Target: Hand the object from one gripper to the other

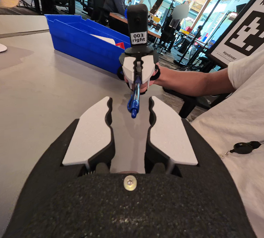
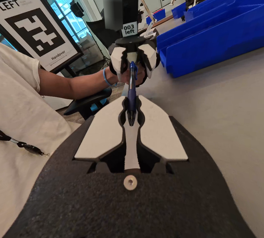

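While the white, black-lined fingers [image 2: 129, 102] of the right gripper [image 2: 131, 101] clamp the dark blue rubber grip of a blue retractable ballpoint pen with a clear barrel [image 2: 132, 88], the pen's writing tip points back toward that gripper's own camera and its clip end reaches out toward the left gripper [image 2: 132, 65]. In the left wrist view the same pen [image 1: 134, 99] sticks out of the right gripper [image 1: 137, 76] with its blue clicker end hanging in the air between the tips of the left gripper's fingers [image 1: 102, 111], touching neither of them. Those fingers of the left gripper [image 1: 130, 102] are spread wide and grasp nothing, leaving an open gap on each side of the pen's end.

Below the two grippers lies the smooth grey desk [image 1: 42, 95], bare under the pen. Its near edge runs close by the person's white T-shirt [image 1: 228, 131], and beyond that edge a black chair and dark floor show. A long blue plastic bin [image 1: 88, 45] stands on the desk behind the right gripper, well apart from the pen; in the right wrist view more blue bins [image 2: 207, 45] line the desk's right side. A framed black-and-white marker board [image 2: 35, 30] stands upright off the desk behind the person's left forearm [image 2: 71, 83].
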A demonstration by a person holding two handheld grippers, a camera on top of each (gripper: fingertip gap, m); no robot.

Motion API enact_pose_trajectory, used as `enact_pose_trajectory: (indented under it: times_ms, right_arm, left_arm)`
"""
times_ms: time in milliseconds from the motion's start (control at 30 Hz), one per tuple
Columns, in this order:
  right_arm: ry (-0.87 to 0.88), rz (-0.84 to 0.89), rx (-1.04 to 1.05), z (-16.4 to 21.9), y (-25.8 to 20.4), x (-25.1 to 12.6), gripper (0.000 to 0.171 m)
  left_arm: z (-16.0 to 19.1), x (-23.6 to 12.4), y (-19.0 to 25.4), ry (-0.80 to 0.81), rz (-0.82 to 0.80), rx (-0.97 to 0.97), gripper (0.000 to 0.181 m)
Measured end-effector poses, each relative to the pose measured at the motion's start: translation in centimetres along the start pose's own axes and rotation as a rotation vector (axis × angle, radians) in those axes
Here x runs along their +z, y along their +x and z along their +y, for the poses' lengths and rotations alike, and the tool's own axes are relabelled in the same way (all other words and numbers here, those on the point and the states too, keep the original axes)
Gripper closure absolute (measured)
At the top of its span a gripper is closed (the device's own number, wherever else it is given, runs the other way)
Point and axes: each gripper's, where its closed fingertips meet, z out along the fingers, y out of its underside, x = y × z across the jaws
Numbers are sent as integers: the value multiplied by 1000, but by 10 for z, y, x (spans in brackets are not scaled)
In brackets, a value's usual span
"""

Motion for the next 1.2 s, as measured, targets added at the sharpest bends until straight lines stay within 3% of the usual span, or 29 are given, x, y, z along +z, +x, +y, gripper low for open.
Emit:
enact_pose_trajectory:
  times_ms: [133, 267, 533, 633, 833, 933, 1033, 1100, 1200]
  right_arm:
    - [-19, -1, 11, 5, 2, 4, 160]
    - [-10, -4, 8, 4, 1, 3, 160]
    - [-1, -15, 12, 3, 0, 2, 160]
    - [-3, -7, 10, 4, 1, 2, 160]
    - [54, 33, 27, -3, 8, 0, 159]
    - [128, 157, -49, -11, 21, -5, 131]
    - [183, 332, -222, -20, 32, -9, 122]
    - [264, 391, -280, -28, 30, -6, 121]
    - [448, 333, -178, -44, 10, 14, 113]
  left_arm:
    - [7, 4, 0, -33, 13, -6, 142]
    - [13, 7, 7, -67, 40, 13, 166]
    - [22, 10, 0, -108, 7, 2, 153]
    - [23, 11, 4, -117, 29, 12, 166]
    - [13, 11, 0, -82, -36, 65, 166]
    - [2, 7, -10, -6, -102, 10, 167]
    - [-21, -2, -18, 198, -107, -139, 167]
    - [-39, -9, -17, 370, -45, -251, 167]
    - [-57, -13, -6, 580, 136, -424, 167]
